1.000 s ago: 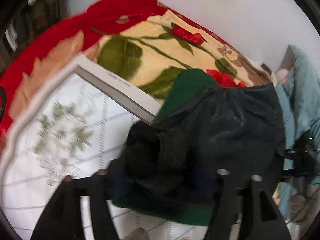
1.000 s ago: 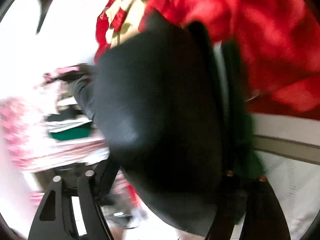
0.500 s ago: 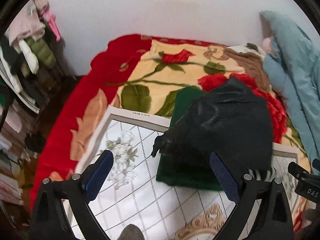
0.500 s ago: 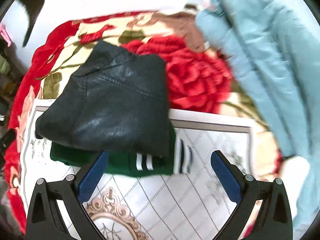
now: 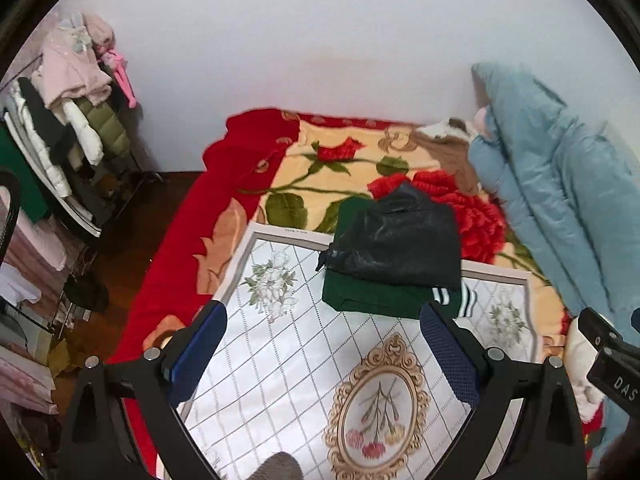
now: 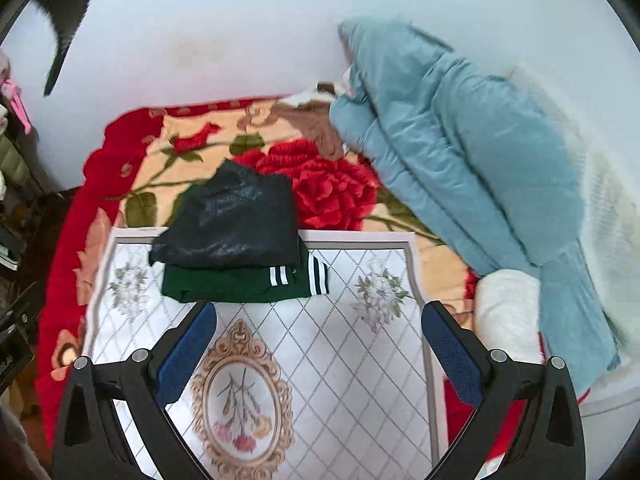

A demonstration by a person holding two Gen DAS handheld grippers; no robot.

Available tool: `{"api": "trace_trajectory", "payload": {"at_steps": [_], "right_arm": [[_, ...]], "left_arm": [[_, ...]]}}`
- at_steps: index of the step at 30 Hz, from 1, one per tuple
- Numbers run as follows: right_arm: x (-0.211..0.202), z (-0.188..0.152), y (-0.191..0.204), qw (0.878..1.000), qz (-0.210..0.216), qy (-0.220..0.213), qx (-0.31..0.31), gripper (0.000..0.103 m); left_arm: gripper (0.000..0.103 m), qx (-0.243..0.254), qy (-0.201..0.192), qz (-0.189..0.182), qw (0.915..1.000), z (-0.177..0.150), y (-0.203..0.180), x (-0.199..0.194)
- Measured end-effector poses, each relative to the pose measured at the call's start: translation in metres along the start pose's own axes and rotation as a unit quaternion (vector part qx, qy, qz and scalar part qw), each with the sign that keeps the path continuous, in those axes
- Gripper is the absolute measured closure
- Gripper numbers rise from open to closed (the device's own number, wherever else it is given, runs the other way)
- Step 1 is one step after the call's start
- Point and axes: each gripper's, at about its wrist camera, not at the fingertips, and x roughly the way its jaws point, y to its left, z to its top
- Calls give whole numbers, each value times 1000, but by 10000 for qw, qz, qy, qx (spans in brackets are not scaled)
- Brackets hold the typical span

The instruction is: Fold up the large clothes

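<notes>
Underneath, floral mat (image 5: 280, 364) on rose blanket (image 5: 344, 184)

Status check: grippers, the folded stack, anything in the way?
Left hand-held gripper and right hand-held gripper open, empty. Black jacket folded on green garment, on mat. Blue coat to the right, unfolded.

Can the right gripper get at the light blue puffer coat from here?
Probably yes. The right gripper has its jaws open and empty, and the light blue puffer coat lies uncovered on the bed to its right, with nothing between them.
</notes>
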Motion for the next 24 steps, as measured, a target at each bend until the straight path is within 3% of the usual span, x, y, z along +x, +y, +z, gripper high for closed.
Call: {"api": "trace_trajectory", "payload": {"at_steps": [6, 12, 24], "right_arm": [[-121, -30, -15, 9989, -77, -460, 66, 0], [-218, -59, -30, 9958, -216, -869, 201, 0], [-330, -96, -60, 9901, -230, -1358, 254, 0]], "left_arm": [[4, 146, -464, -128, 9987, -12, 14, -87], [4, 391, -842, -245, 9954, -26, 19, -157], [4, 366, -1025, -385, 9933, -54, 9, -230]]}}
